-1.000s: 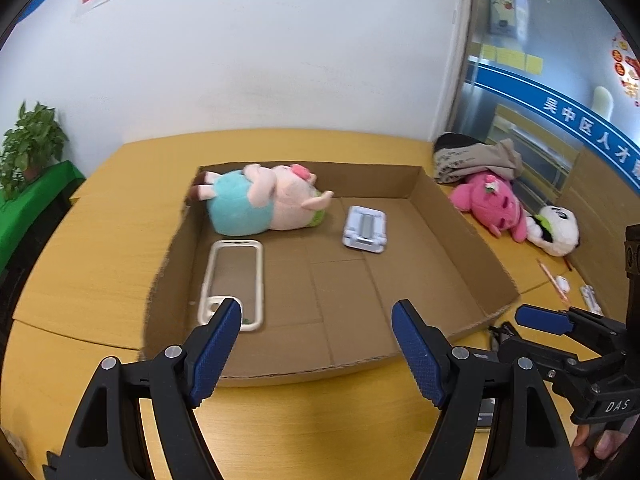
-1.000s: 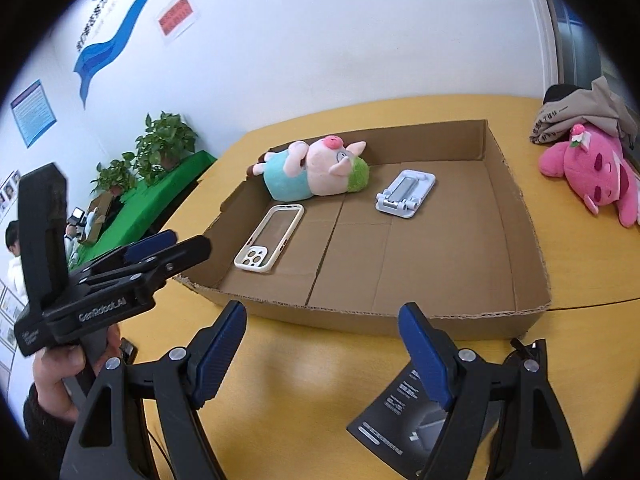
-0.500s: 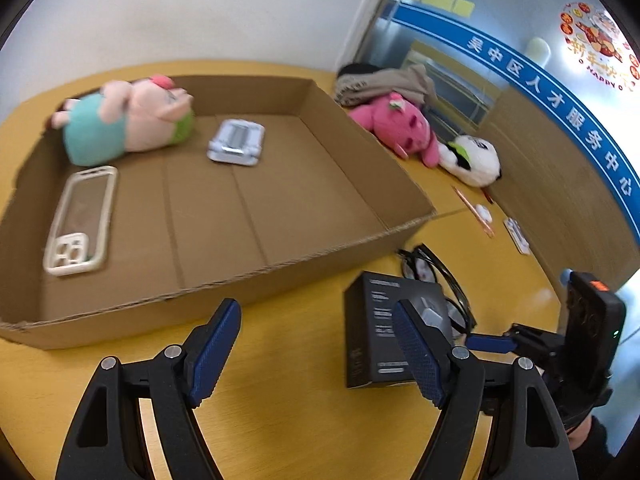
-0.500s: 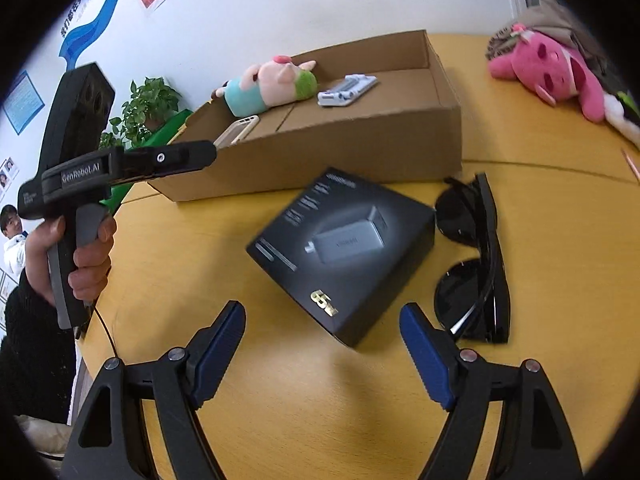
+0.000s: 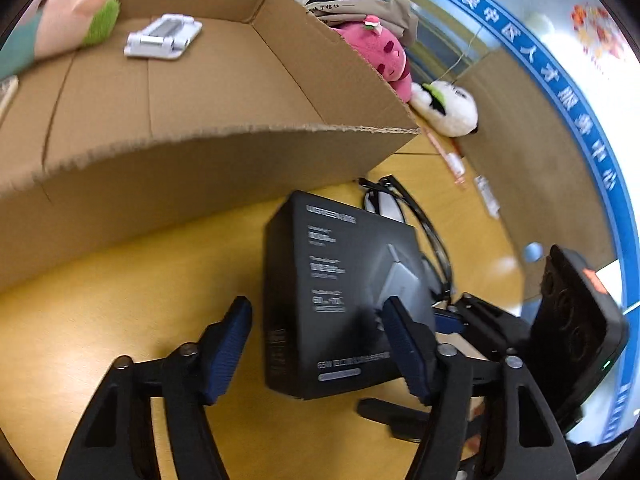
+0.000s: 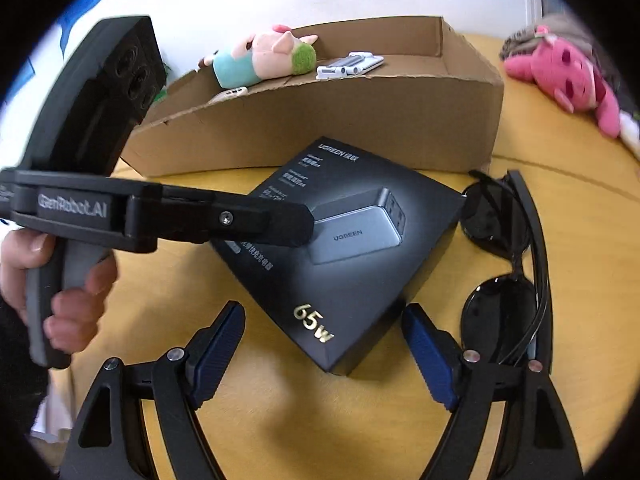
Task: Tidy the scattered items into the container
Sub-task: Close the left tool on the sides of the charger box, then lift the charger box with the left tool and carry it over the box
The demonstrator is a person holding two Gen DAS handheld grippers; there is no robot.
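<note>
The left gripper (image 5: pixel 316 344) is closing around the black charger box (image 5: pixel 340 296) on the table (image 5: pixel 120 280) beside the cardboard container (image 5: pixel 200 168), apparently not yet gripping. The right gripper (image 6: pixel 324 356) hangs open nearby. Next: clamp, lift over the wall.

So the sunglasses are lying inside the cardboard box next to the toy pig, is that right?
Not quite. The sunglasses lie on the yellow table, outside the cardboard box, beside the black charger box. The toy pig is indeed inside the cardboard box. The right wrist view shows this.
</note>
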